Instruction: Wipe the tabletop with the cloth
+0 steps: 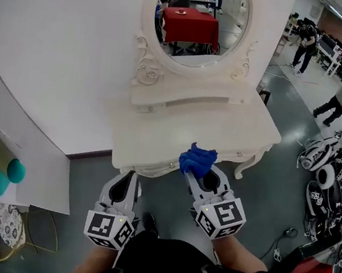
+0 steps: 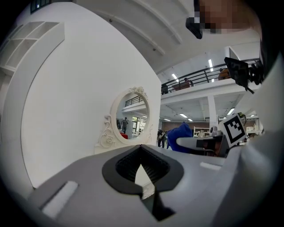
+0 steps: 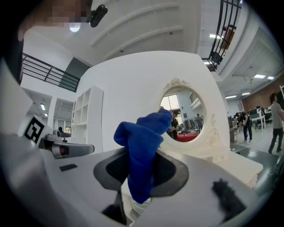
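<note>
Two grippers sit low in the head view, side by side just in front of the white dressing table (image 1: 234, 132), whose top fills the middle of the frame under a round mirror (image 1: 202, 18) at the upper centre. Our left gripper (image 1: 131, 174) is at the lower left of centre, its tips just short of the table's front edge; in its own view the two jaws meet at the far end with nothing between them, only a pale sliver showing through the dark hollow of the pads (image 2: 125, 166). Our right gripper (image 1: 194, 174) is at the centre, angled up and to the left, and its jaws are clamped on the blue cloth (image 1: 197, 159). That cloth bunches into a crumpled wad beyond the tips and lies over the front edge of the tabletop, near the middle of that edge; we think it touches the surface there, though the head view is too steep to be sure. From the right gripper view the cloth (image 3: 143, 146) stands up between the pads in a thick fold, with the mirror behind it at the right of the frame.
</note>
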A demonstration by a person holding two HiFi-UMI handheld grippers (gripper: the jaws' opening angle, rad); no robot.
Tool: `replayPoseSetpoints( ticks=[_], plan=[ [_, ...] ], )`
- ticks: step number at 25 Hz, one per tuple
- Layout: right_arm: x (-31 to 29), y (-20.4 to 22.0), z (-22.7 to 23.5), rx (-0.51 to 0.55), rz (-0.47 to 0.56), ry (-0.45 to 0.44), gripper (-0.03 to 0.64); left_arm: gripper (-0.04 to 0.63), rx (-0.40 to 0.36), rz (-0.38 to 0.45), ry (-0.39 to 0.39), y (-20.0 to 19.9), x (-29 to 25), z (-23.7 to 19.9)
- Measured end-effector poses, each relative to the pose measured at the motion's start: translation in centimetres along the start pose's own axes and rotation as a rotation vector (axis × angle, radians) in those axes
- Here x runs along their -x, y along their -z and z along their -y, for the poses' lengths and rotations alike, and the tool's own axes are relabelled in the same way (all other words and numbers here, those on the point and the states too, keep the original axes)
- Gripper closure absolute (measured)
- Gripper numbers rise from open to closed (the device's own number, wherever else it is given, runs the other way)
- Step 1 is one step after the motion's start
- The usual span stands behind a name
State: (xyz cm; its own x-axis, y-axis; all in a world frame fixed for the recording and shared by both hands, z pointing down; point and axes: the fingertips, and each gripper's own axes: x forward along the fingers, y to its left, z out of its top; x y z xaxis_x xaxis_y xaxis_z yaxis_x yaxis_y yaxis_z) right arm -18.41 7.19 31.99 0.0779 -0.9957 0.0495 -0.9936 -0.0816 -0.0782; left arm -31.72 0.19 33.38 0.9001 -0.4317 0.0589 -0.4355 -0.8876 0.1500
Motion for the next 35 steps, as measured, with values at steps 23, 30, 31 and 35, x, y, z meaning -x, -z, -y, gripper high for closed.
replayPoseSetpoints(
  ticks=[23, 30, 31, 35],
  plan=[
    [-19.4, 0.3, 0.1, 0.009, -0.076, -0.053, 0.495, 0.586, 0.017, -0.033, -0.017, -1.6, -10.4, -15.0],
    [-23.0, 0.6, 2.7, 0.007, -0.073, -0.185, 0.494, 0.587, -0.004, -0.014, -0.118, -2.0, -14.2, -15.6],
    [-23.5, 0.6, 3.2, 0.008, -0.076, -0.206, 0.495, 0.587, -0.006, -0.013, -0.14, -2.0, -14.7, -15.6],
    [-25.0, 0.4, 5.0, 0.025, -0.099, -0.302, 0.494, 0.586, 0.018, -0.002, -0.233, -2.0, -16.6, -15.4]
  ],
)
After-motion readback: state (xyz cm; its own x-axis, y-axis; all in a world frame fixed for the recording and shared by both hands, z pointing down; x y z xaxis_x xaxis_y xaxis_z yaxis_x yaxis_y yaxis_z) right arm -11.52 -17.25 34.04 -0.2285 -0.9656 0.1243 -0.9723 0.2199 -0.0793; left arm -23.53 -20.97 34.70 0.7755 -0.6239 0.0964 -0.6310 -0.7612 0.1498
